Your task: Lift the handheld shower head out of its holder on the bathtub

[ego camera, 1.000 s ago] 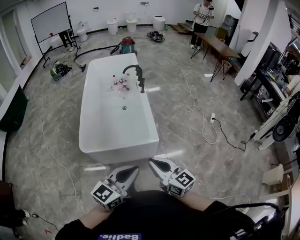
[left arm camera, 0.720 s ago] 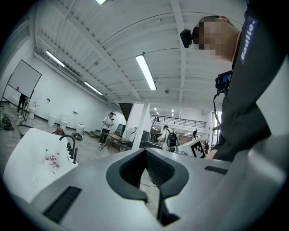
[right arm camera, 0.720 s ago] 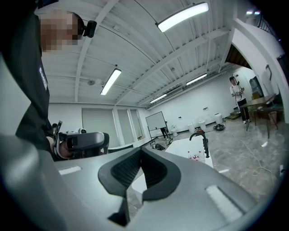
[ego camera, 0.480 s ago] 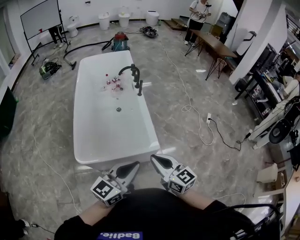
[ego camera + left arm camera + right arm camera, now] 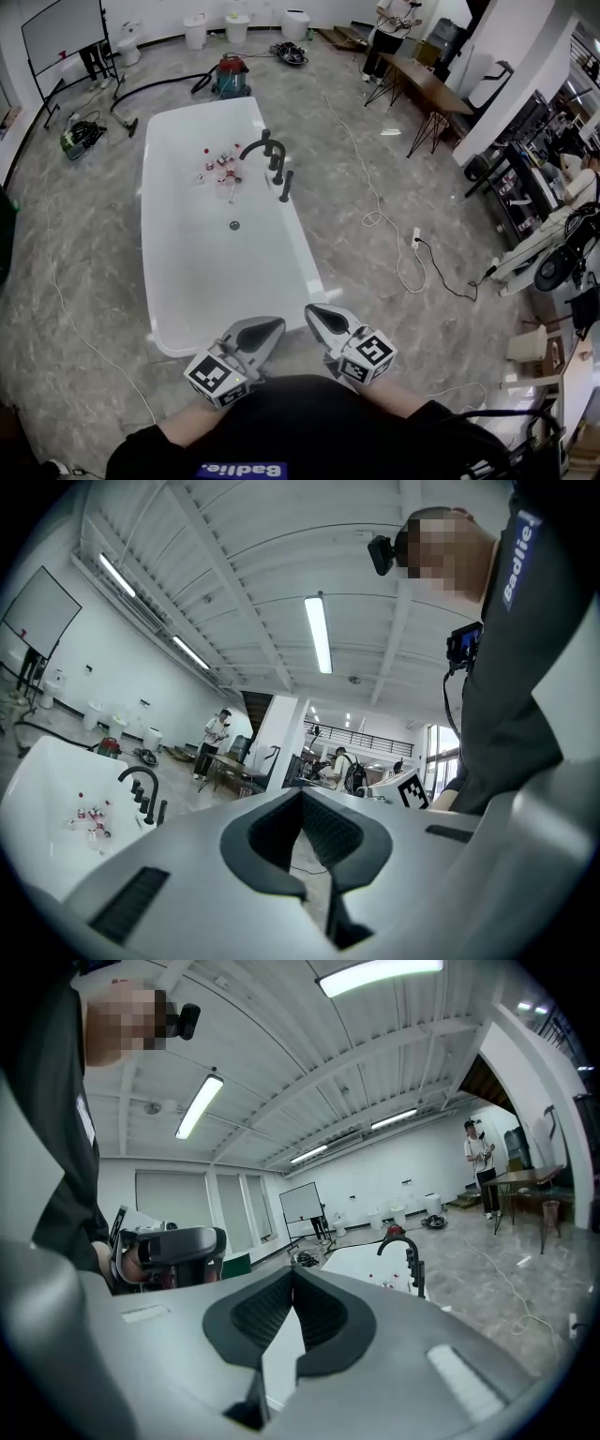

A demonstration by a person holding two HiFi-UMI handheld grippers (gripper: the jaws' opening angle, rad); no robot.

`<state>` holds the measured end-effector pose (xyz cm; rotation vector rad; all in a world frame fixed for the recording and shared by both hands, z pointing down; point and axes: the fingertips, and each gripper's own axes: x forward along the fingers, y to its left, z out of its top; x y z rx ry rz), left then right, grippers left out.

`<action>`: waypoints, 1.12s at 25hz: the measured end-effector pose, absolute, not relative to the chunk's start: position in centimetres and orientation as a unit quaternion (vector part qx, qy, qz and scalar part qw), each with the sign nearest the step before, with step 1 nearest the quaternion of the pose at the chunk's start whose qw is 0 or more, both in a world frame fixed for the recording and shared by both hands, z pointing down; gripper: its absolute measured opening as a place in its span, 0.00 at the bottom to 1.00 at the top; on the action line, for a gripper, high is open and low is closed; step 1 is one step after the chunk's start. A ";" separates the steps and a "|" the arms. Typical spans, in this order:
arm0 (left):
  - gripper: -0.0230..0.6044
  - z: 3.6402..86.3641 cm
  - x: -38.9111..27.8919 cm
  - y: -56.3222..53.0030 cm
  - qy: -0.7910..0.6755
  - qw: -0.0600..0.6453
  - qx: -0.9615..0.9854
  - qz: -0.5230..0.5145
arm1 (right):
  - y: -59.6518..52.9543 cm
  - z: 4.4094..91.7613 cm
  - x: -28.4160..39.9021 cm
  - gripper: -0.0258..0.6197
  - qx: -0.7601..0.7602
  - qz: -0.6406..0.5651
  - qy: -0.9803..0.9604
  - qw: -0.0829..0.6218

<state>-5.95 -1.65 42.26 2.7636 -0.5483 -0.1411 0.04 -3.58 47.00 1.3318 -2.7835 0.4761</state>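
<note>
Head view is showing the white bathtub (image 5: pixel 155 281) at the left, and the handheld shower head (image 5: pixel 286 186) is standing upright in its holder on the tub's right rim, beside the black faucet (image 5: pixel 259 147). Below, well apart from it, the left gripper (image 5: pixel 263 327) and the right gripper (image 5: pixel 321 317) are both having their jaws pressed together, pinching nothing.

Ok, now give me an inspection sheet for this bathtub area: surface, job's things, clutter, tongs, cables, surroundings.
Surface: grey marbled floor with a white bathtub standing on it.
Job's things: black handheld shower head, upright in its holder on the tub's right rim, beside the black faucet.
Clutter: small bottles inside the tub near the faucet.
Tongs: left tongs and right tongs both shut, empty, at the tub's near end, far from the shower head.
Cables: white cable and black cable on the floor right of the tub.
Surroundings: red vacuum, whiteboard, a person.
</note>
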 end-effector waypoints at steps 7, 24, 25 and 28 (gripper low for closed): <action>0.03 42.0 -8.3 -7.5 -0.181 0.171 0.966 -0.064 | -9.3 46.2 -1.7 0.04 0.453 0.144 -0.880 0.018; 0.03 41.9 -4.5 -13.0 -0.216 0.163 0.961 -0.064 | -15.8 47.5 3.2 0.10 0.414 0.158 -0.896 0.036; 0.03 41.9 -4.0 -13.5 -0.222 0.162 0.960 -0.062 | -16.7 47.6 3.9 0.11 0.410 0.157 -0.898 0.038; 0.03 42.3 -2.7 -15.2 -0.242 0.162 0.955 -0.052 | -19.8 48.2 6.0 0.17 0.404 0.157 -0.901 0.040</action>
